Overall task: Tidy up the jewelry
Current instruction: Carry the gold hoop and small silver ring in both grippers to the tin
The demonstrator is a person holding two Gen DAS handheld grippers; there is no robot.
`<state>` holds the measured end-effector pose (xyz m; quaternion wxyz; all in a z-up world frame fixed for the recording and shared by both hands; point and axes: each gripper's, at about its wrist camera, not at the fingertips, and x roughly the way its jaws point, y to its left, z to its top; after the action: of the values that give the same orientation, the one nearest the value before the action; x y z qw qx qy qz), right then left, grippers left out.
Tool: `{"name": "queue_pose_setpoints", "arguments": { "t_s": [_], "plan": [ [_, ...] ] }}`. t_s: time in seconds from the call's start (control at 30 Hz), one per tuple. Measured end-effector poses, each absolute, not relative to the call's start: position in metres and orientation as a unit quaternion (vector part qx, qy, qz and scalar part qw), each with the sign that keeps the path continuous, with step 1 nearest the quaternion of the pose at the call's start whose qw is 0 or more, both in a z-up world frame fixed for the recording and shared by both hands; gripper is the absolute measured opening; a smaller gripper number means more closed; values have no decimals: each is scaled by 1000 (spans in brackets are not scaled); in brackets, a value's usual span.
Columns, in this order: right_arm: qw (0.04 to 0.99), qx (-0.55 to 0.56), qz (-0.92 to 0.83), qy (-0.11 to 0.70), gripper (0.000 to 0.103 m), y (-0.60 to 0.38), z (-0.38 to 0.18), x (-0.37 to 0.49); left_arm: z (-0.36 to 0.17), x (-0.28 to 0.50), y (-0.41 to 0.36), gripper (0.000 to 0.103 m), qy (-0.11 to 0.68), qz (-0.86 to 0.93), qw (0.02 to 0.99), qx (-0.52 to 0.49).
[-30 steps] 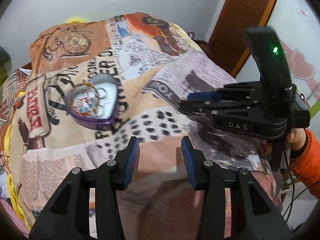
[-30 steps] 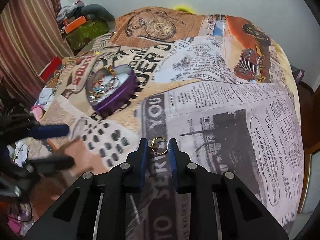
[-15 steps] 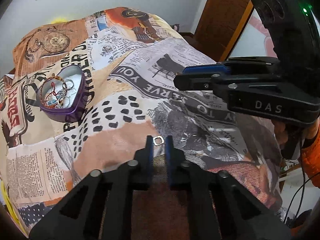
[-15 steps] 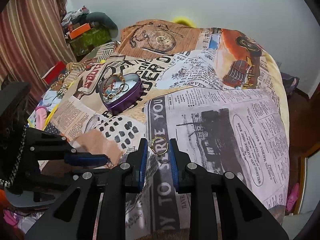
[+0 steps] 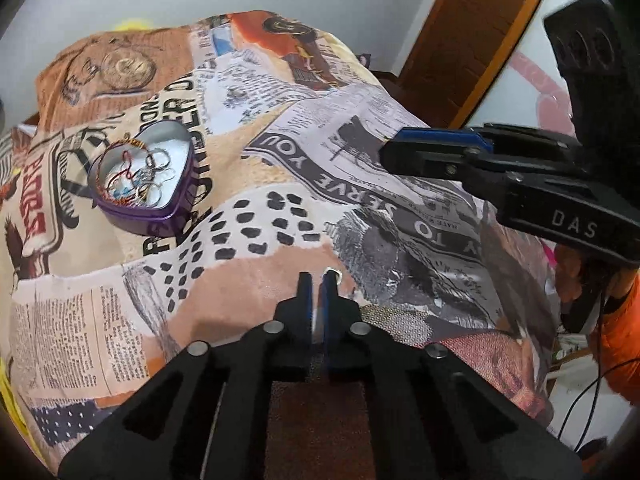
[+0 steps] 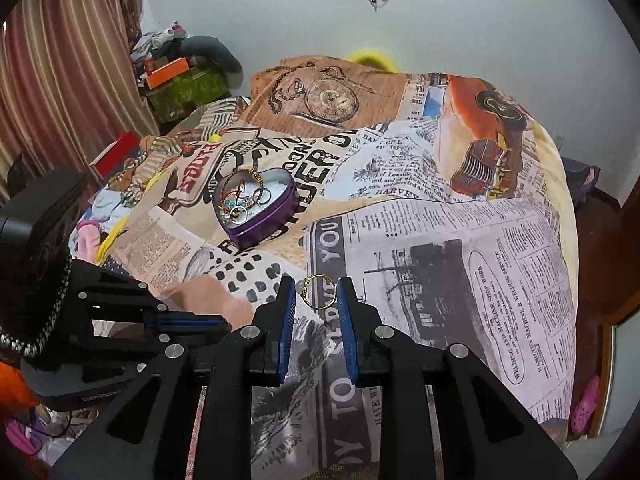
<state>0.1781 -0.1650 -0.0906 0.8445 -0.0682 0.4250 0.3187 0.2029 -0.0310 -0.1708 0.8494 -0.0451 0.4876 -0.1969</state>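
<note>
Newspaper-print bedspread [image 6: 460,240] covers the bed, with a purple heart-shaped tin [image 6: 256,210] of rings and chains resting on it. Right gripper [image 6: 318,294] hangs above the spread, fingers clamping a gold ring [image 6: 319,292]. Left gripper [image 5: 317,280] fingers are nearly together, pinching a small silver ring [image 5: 333,273] at their tips.

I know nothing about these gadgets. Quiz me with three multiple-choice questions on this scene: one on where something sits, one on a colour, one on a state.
1. Where is the heart-shaped tin?
A. On the printed bedspread
B. On the floor
C. On a shelf

2. What colour is the tin's side?
A. Green
B. Purple
C. White

3. What does the right gripper hold?
A. Nothing
B. A necklace
C. A gold ring

Answers: 1 A, it rests on the newspaper-print cloth. 2 B, its wall is purple. 3 C, the ring sits between the blue-padded fingers.
</note>
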Motion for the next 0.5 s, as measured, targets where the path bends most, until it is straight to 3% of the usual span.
{"name": "queue_pose_setpoints", "arguments": {
  "t_s": [0.1,0.13,0.3,0.4,0.5],
  "plan": [
    [843,-64,318,428,19,-167,-92,180,-170,205,-30,24,486,-203,848,-57],
    [843,-63,319,430,19,-167,-93,179,-171,205,-31,25,485,-203,849,-56],
    [840,-66,317,434,19,-169,-96,178,-175,209,-42,24,481,-199,853,-32],
    [840,-65,317,436,19,-170,-96,178,-176,208,-46,8,476,-187,859,-10],
    [840,-63,319,435,19,-169,-95,177,-176,209,-43,8,476,-189,859,-16]
  ]
}}
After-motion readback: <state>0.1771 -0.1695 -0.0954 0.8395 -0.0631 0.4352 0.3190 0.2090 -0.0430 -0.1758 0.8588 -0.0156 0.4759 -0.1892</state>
